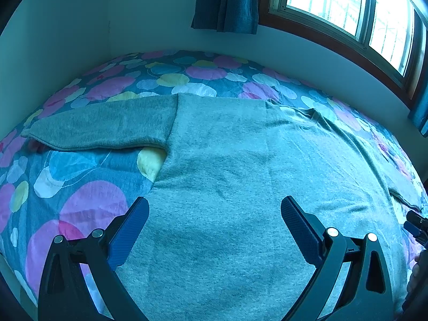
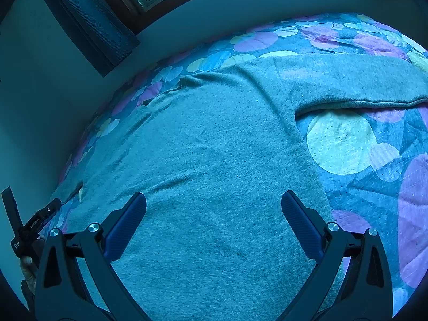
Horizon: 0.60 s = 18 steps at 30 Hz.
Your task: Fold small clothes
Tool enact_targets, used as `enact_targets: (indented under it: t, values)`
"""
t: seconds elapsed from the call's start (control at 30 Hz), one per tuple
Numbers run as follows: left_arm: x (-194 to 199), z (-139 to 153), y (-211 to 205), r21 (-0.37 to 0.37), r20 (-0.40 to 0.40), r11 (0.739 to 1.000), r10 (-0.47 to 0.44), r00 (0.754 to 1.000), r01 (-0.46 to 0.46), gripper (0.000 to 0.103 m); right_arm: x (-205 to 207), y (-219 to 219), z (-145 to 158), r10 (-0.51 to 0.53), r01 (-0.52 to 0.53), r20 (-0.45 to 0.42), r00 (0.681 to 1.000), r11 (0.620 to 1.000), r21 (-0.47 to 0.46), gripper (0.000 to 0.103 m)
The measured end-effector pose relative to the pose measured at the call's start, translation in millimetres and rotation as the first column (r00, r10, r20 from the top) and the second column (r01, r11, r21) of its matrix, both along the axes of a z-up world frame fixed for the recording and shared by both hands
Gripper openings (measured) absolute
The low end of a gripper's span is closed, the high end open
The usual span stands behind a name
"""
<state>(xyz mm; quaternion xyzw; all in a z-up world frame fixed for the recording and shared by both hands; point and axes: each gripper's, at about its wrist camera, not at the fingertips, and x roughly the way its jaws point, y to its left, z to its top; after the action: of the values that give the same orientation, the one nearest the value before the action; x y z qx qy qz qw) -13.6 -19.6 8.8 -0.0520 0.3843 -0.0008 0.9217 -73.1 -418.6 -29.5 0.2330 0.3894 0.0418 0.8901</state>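
A grey long-sleeved sweater point(image 1: 235, 160) lies flat on the bed, with its neckline toward the window wall. Its left sleeve point(image 1: 101, 128) stretches out to the left. In the right wrist view the same sweater point(image 2: 208, 155) fills the middle, and its other sleeve point(image 2: 353, 83) reaches out to the right. My left gripper point(image 1: 215, 208) hovers wide open over the sweater's lower left body, holding nothing. My right gripper point(image 2: 214, 203) hangs open over the lower right body, also with nothing in it. The sweater's bottom hem is hidden below both views.
The bed carries a quilt point(image 1: 80, 192) printed with pink, yellow and blue circles. A white wall point(image 1: 67, 26) runs behind it, with a window point(image 1: 347, 8) and a dark curtain point(image 1: 227, 0). The other gripper's tip point(image 1: 417, 224) and a hand show at the right edge.
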Motion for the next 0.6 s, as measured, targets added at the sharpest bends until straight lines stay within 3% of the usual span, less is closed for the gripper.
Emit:
enact_targets:
  t: [0.2, 0.37, 0.47, 0.6]
  values:
    - [1, 4, 8, -0.027, 0.017, 1.000, -0.005, 1.000, 0.006, 0.098, -6, -20, 12, -0.046, 0.045, 0.037, 0.998, 0.999, 0.025, 0.101]
    - [8, -1, 17, -0.036, 0.017, 0.999, 0.012, 1.000, -0.011, 0.098, -17, -80, 24, -0.176, 0.171, 0.089, 0.980, 0.983, 0.060, 0.101]
    - [13, -9, 23, -0.046, -0.001, 0.999, 0.026, 1.000, -0.026, 0.098, -28, -140, 20, -0.316, 0.304, 0.102, 0.943, 0.946, 0.113, 0.101]
    - [17, -13, 28, -0.045, 0.002, 0.998, 0.036, 0.999, -0.036, 0.098, -41, -227, 4, -0.492, 0.471, 0.080, 0.867, 0.861, 0.194, 0.094]
